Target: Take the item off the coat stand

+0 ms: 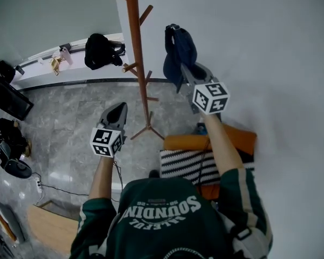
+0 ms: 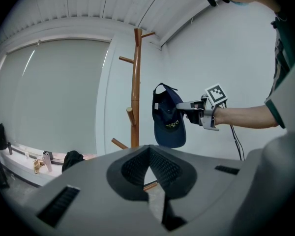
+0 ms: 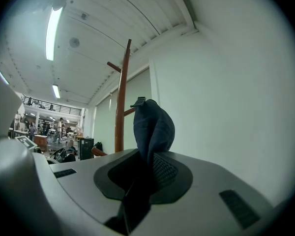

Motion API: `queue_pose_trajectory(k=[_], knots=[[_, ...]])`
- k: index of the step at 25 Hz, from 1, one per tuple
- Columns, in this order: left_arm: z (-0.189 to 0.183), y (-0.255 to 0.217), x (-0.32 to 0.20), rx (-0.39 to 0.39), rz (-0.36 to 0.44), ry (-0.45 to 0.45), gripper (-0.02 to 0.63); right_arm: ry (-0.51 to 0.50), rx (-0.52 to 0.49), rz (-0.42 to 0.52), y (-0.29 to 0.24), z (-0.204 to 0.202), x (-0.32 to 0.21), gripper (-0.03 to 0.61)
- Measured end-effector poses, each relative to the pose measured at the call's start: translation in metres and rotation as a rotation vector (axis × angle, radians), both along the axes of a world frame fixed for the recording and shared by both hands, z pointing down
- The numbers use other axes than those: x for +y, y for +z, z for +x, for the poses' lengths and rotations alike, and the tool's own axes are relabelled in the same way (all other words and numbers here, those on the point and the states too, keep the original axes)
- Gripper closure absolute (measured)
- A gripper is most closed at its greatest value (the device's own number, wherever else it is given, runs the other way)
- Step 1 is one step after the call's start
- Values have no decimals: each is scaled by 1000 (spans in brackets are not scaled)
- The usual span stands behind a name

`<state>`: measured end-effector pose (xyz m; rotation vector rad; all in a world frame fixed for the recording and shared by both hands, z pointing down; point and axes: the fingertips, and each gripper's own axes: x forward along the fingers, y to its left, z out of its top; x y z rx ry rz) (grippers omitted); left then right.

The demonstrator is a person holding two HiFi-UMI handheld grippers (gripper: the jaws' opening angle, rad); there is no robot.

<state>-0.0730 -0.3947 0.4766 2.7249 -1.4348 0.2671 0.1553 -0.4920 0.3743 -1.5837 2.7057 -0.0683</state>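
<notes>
A navy cap [image 1: 178, 52] hangs in the air to the right of the wooden coat stand [image 1: 137, 53], clear of its pegs. My right gripper [image 1: 188, 72] is shut on the cap's lower edge. In the right gripper view the cap [image 3: 152, 127] rises out of the closed jaws, with the stand [image 3: 121, 107] behind it. The left gripper view shows the cap [image 2: 168, 117] held beside the stand [image 2: 136, 82] by the right gripper [image 2: 180, 107]. My left gripper [image 1: 119, 110] is lower, left of the stand's base, shut and empty.
A black bag [image 1: 100, 50] lies on the window ledge behind the stand. Orange and striped items [image 1: 205, 155] are piled by the white wall at my right. A dark monitor [image 1: 8, 99] and a wooden board [image 1: 48, 228] are at the left.
</notes>
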Motion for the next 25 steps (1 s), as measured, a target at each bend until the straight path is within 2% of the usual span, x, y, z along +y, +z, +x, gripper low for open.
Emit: queue_pose_trajectory(k=[4,9,16,25], knots=[[0,5,4,23,-26,2,613,32,-22,-14,33,4,35,522],[-1,10,9,36,-37,4,614,59,29,-30,70,4,66,522],[-1,20,22,45,-50,7,614,106,43,-37,102,2,109,525],[-6,19,30,54,-44,5,614,87,17,-52,117,-8,127,528]])
